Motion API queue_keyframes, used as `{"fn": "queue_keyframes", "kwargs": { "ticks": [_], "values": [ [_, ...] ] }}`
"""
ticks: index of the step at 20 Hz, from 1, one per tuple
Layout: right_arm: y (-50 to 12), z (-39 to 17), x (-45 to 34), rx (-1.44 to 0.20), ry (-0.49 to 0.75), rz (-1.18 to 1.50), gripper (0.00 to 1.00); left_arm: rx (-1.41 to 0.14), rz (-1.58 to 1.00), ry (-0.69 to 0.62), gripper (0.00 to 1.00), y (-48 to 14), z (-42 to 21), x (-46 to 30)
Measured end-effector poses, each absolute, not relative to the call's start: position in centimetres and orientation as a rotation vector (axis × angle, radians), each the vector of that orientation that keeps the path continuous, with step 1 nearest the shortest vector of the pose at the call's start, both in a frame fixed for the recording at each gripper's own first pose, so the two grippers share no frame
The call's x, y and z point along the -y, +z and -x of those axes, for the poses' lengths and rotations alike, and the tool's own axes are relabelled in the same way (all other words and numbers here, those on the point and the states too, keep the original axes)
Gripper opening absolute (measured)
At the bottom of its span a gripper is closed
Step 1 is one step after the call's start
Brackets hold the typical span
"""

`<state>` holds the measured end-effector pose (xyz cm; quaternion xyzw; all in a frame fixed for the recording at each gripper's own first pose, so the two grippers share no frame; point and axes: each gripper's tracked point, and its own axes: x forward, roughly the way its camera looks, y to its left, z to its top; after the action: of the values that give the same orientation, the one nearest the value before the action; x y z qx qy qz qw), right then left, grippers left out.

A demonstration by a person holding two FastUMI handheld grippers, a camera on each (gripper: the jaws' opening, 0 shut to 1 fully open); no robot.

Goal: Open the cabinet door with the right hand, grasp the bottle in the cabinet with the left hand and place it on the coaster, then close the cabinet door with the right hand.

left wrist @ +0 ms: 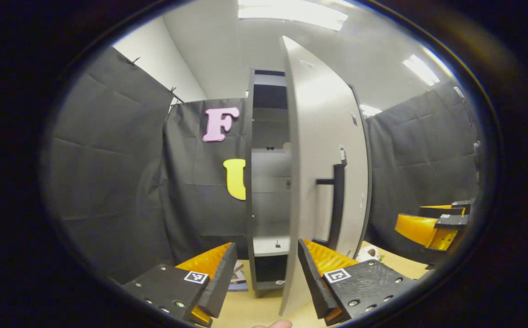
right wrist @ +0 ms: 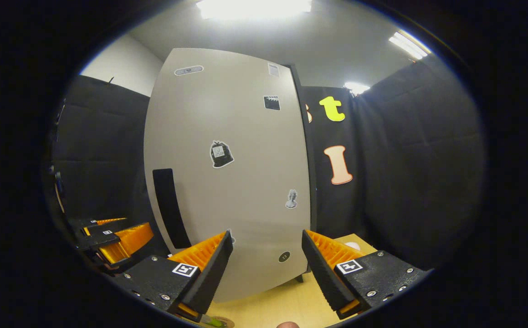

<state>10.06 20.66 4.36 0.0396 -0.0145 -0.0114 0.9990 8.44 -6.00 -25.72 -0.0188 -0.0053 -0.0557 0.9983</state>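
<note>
The tall grey cabinet (left wrist: 264,182) stands on the table with its door (left wrist: 318,150) swung partly open, the free edge turned toward me. My left gripper (left wrist: 266,269) is open low in front of the gap, and the door's lower edge shows between its fingers. Inside are pale shelves (left wrist: 270,243); a pale rounded thing (left wrist: 286,146) peeks out beside the door edge on an upper shelf, too small to identify. My right gripper (right wrist: 266,255) is open, facing the door's outer face (right wrist: 227,173), right of the black handle (right wrist: 170,207) and apart from it. A round brownish disc (right wrist: 222,323) lies at the bottom edge.
The wooden table (right wrist: 291,300) carries the cabinet. A small white object (left wrist: 367,253) lies right of the door, and a flat printed item (left wrist: 238,279) left of the cabinet foot. The right gripper (left wrist: 432,223) also shows at far right; the left gripper (right wrist: 109,237) at lower left.
</note>
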Motion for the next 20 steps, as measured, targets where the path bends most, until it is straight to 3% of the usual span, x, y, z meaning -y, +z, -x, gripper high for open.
{"fn": "queue_keyframes", "kwargs": {
  "ticks": [5,7,8,12,14,15,16,20],
  "values": [
    [3.3,-11.8,-20.6,0.028,0.005,-0.094,0.95,-0.009,0.028,-0.086,0.73,-25.8,-8.4,6.3],
    [3.3,-12.3,-20.0,0.028,0.003,-0.070,0.95,-0.002,0.015,-0.054,0.80,-25.6,-8.8,5.8],
    [3.3,-12.8,-19.9,0.030,0.010,-0.067,0.95,-0.004,0.006,-0.051,0.73,-25.7,-9.0,5.9],
    [3.3,-14.4,-19.6,0.024,0.038,-0.086,0.95,-0.006,-0.039,-0.035,0.77,-25.7,-9.1,5.4],
    [3.8,-14.8,-18.8,0.030,0.029,-0.078,0.95,-0.003,-0.024,-0.043,0.72,-25.6,-9.2,5.8],
    [4.1,-14.8,-18.6,0.038,0.020,-0.076,0.95,-0.003,-0.016,-0.048,0.76,-25.6,-9.2,6.0],
    [4.3,-14.9,-18.4,0.040,0.016,-0.076,0.95,-0.007,-0.012,-0.046,0.72,-25.7,-9.2,6.0],
    [4.9,-15.1,-18.2,0.052,0.014,-0.069,0.95,-0.019,0.000,-0.055,0.73,-25.8,-9.0,6.3]
  ]
}}
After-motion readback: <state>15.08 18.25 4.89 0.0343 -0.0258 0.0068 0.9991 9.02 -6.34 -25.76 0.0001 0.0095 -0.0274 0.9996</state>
